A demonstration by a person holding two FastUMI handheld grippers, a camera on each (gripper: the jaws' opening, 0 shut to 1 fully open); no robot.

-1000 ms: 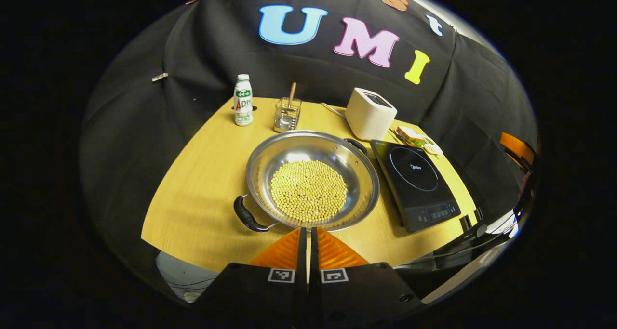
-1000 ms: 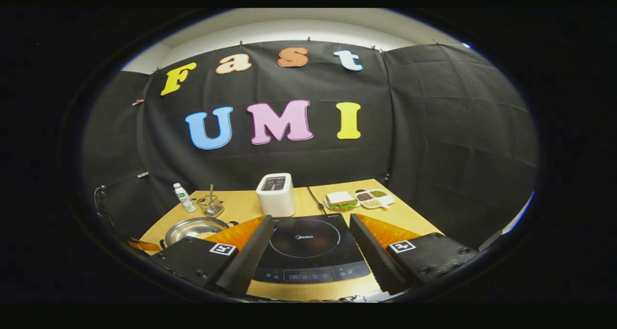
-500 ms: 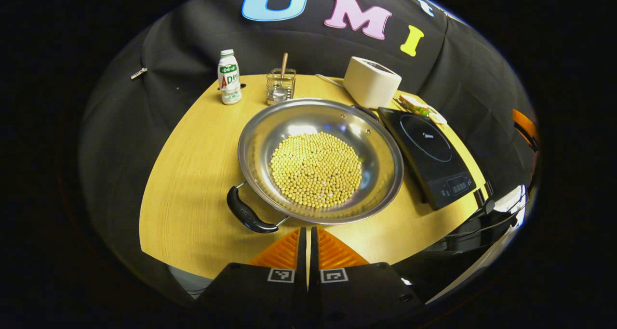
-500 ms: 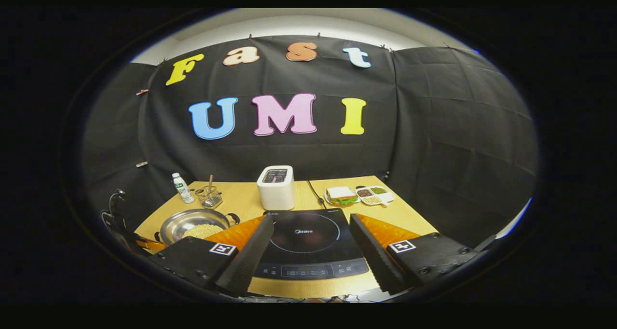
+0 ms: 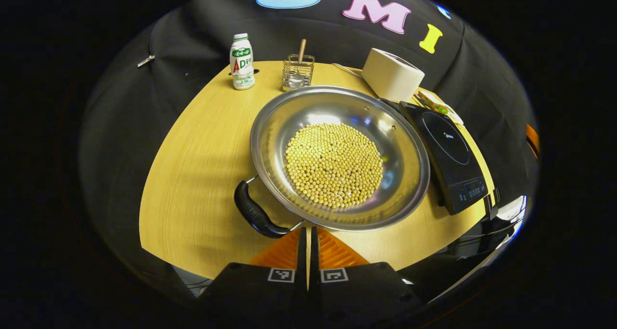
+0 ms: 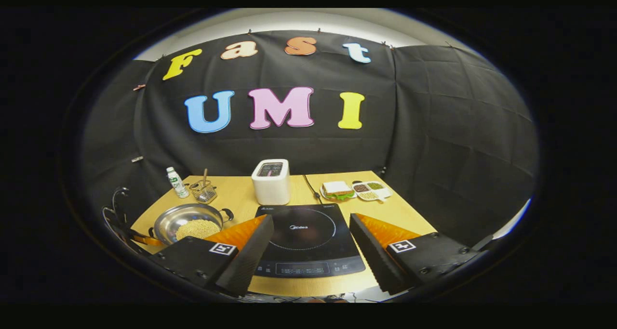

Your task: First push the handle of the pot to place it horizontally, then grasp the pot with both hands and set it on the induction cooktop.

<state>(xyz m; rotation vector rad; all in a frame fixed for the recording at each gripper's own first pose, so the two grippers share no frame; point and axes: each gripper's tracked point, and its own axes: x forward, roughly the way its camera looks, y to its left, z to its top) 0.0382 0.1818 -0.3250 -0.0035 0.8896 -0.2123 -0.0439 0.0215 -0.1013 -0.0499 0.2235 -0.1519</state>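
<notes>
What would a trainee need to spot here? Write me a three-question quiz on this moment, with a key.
1. True or false: the left gripper is closed on the pot's near handle.
2. What lies in the pot? A) water B) small yellow beans C) noodles
3. Fill in: in the right gripper view, the right gripper is ____, with the induction cooktop seen between its fingers.

Key
1. False: its fingers are together just short of the handle and hold nothing.
2. B: the beans cover the pot's bottom.
3. open
</notes>
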